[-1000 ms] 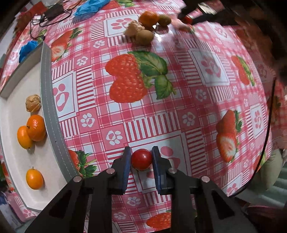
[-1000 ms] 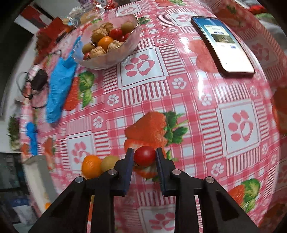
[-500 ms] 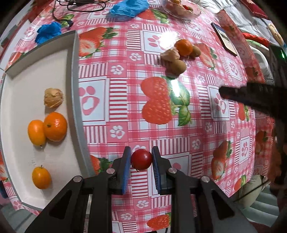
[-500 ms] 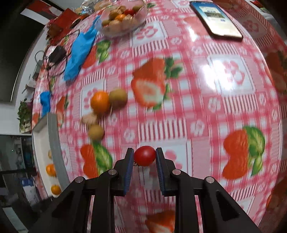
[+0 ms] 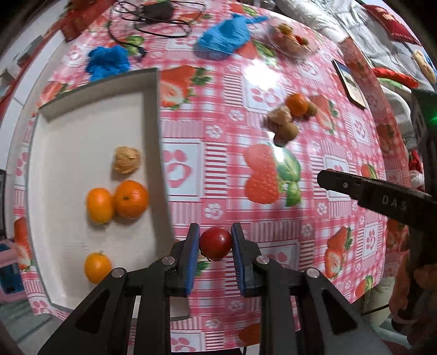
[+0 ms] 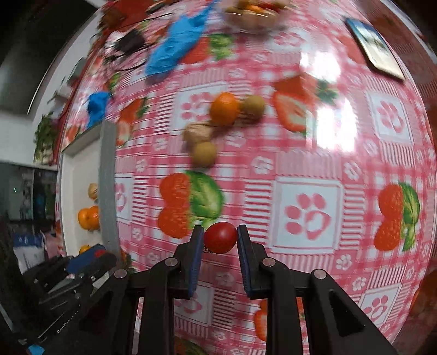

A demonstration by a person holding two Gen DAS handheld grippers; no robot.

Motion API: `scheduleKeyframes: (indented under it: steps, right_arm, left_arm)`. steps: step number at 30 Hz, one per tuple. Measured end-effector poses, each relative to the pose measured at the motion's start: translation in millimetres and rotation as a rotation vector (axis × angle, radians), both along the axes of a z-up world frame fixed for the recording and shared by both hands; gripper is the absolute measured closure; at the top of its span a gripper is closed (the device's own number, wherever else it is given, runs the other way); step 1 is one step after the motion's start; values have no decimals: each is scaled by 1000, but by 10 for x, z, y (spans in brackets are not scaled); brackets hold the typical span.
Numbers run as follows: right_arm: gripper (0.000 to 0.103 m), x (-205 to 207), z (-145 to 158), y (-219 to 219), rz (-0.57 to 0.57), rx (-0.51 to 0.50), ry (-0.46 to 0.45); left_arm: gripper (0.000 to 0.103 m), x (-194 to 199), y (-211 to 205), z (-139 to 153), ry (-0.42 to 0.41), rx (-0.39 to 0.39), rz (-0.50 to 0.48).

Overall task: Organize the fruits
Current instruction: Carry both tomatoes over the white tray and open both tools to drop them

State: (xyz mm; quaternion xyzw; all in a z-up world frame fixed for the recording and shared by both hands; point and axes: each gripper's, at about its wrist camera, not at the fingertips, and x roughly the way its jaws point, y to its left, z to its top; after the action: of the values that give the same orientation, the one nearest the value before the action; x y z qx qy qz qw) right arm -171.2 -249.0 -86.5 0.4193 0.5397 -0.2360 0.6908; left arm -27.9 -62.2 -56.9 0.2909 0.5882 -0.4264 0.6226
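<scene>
My left gripper [image 5: 215,244] is shut on a red cherry tomato [image 5: 215,243] and holds it above the table, just right of the white tray [image 5: 54,153]. The tray holds a walnut [image 5: 127,159], a tangerine [image 5: 131,198] and two kumquats [image 5: 99,204]. My right gripper [image 6: 220,238] is shut on another cherry tomato [image 6: 220,237]. A loose group lies on the cloth: a tangerine [image 6: 224,108], a walnut [image 6: 197,132] and two brown-green fruits [image 6: 204,153]. The right gripper's finger shows in the left wrist view [image 5: 355,185].
A glass bowl [image 5: 291,39] of mixed fruit stands at the far side. A phone [image 5: 351,83] lies at the right. Blue crumpled gloves [image 5: 226,37] and a black charger with cable [image 5: 155,12] lie at the back. The tray's grey wall [image 6: 107,177] stands left.
Both grippers have swung left toward the tray, each still holding its tomato. The tray now fills more of the left wrist view, and the loose fruit group has shifted away.
</scene>
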Motion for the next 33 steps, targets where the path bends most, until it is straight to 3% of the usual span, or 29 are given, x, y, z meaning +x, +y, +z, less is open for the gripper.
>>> scheduleKeyframes:
  steps: [9, 20, 33]
  right_arm:
    - [77, 800, 133, 332, 193, -58, -27]
    - [77, 1723, 192, 797, 417, -108, -51]
    - [77, 2313, 58, 1093, 540, -122, -45]
  left_arm:
    - [77, 520, 248, 81, -59, -3, 117]
    - [78, 1141, 615, -33, -101, 17, 272]
    - [77, 1308, 779, -255, -111, 71, 303]
